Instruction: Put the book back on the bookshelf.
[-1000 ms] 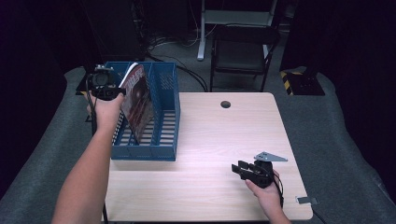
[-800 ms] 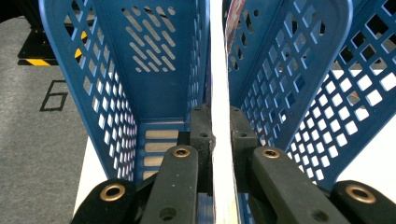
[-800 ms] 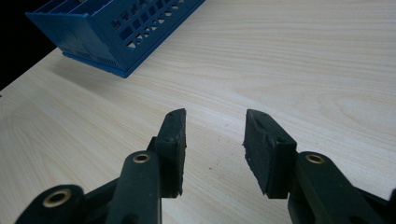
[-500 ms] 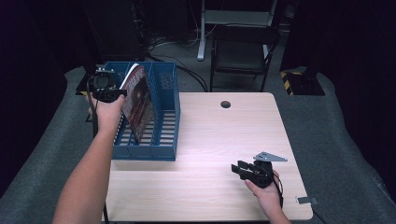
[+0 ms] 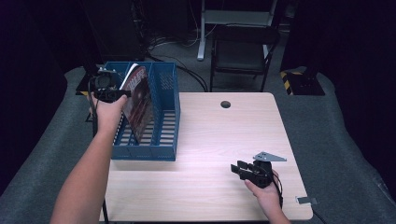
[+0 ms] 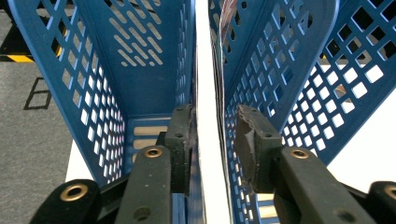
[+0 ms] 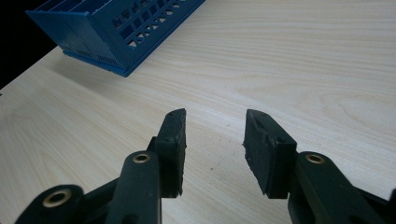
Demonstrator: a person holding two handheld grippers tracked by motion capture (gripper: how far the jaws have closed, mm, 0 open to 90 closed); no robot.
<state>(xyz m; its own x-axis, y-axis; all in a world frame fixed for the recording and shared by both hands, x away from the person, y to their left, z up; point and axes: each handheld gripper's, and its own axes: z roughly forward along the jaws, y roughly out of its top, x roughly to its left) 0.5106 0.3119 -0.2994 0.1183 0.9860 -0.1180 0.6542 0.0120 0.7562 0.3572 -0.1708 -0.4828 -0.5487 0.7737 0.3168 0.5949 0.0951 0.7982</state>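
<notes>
A: Left gripper view: a magazine (image 6: 210, 140) is seen standing on edge in the middle slot of the blue file rack (image 6: 289, 70), between the jaws of the left tool (image 6: 212, 135), which have just been opening and are no longer clamped on it.

B: It is judged light, thin, floppy and glossy; its upper spine edge is best pinched. The left forearm is stretched forward over the rack's left side. The right tool (image 5: 243, 171) is rested half-open and empty on the bench (image 5: 210, 140).

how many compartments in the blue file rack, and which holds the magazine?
3, side by side in the blue file rack: left one by the left gripper, middle one holding the magazine, right one without contents. The magazine may hide part of the middle.
</notes>
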